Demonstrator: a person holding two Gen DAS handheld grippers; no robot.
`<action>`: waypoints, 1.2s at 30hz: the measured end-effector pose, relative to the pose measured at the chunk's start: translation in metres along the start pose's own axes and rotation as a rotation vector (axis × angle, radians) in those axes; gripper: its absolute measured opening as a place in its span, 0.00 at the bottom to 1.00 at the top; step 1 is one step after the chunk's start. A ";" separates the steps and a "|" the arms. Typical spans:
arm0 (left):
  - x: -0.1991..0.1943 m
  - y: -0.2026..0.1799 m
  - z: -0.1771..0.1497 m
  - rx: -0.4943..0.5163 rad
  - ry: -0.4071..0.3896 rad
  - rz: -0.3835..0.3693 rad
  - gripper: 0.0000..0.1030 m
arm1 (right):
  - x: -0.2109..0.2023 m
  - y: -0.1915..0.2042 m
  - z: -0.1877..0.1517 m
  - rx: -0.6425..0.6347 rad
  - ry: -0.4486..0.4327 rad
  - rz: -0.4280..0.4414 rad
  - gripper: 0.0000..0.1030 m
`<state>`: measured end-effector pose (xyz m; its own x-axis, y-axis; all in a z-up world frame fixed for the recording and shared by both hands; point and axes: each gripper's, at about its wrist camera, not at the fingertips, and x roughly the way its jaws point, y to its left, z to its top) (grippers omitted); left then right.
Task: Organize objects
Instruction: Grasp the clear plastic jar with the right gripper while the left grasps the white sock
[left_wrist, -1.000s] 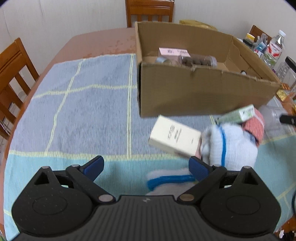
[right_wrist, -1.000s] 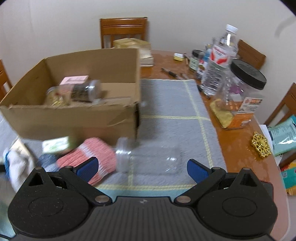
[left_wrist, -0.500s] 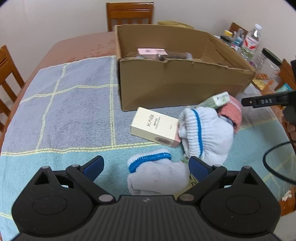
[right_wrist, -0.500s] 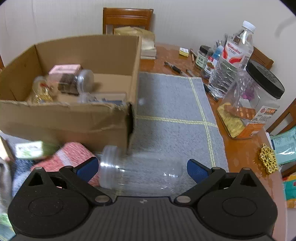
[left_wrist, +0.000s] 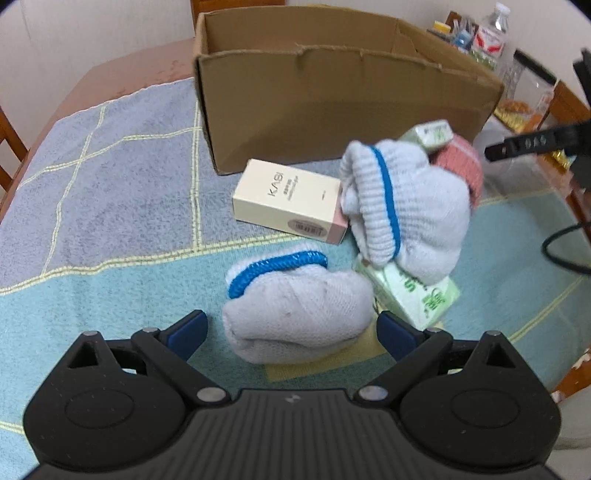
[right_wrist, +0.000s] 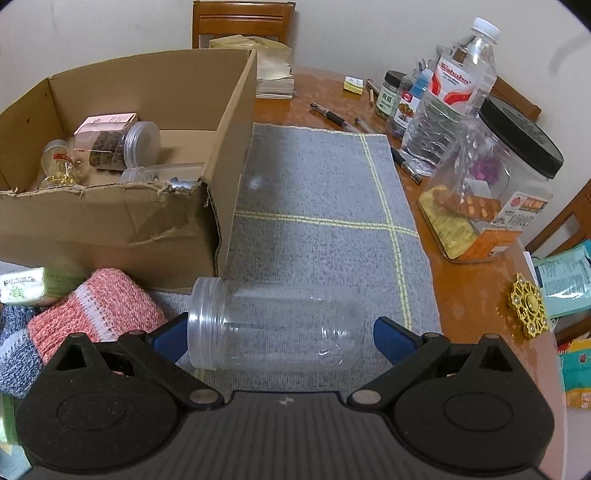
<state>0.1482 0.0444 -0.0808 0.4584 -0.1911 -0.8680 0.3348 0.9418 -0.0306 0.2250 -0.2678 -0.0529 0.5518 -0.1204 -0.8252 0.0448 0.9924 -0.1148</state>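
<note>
- The cardboard box (left_wrist: 343, 96) stands on the cloth-covered surface (left_wrist: 110, 192) and serves as the landmark; inside it lie a lidded jar of dark pieces (right_wrist: 118, 146), a small glass bottle (right_wrist: 57, 168) and a pink carton (right_wrist: 105, 123).
- The left gripper (left_wrist: 291, 328) has its fingers spread wide on either side of a rolled white sock with a blue band (left_wrist: 295, 306), in front of the box; whether they touch it cannot be told.
- Just before the box's front wall lies a cream carton (left_wrist: 290, 201), touching a second white sock (left_wrist: 402, 206); a green packet (left_wrist: 421, 295) sits under that sock.
- The right gripper (right_wrist: 277, 338) holds its fingers open around a clear plastic jar (right_wrist: 275, 325) lying on its side at the box's right front corner.
- A pink knitted sock (right_wrist: 98, 310) lies left of the jar, against the box.
</note>
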 end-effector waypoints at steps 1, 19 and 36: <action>0.002 -0.002 0.000 0.008 -0.005 0.008 0.95 | 0.000 0.000 0.001 -0.003 0.000 0.001 1.00; 0.002 -0.010 0.009 -0.022 -0.009 0.044 0.83 | 0.018 0.001 0.007 -0.023 0.032 0.028 1.00; -0.009 -0.008 0.013 0.005 -0.005 0.027 0.74 | 0.002 -0.004 0.009 -0.029 0.052 0.043 0.93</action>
<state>0.1519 0.0356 -0.0666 0.4715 -0.1669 -0.8660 0.3263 0.9453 -0.0045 0.2334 -0.2716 -0.0489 0.5085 -0.0791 -0.8574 -0.0026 0.9956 -0.0934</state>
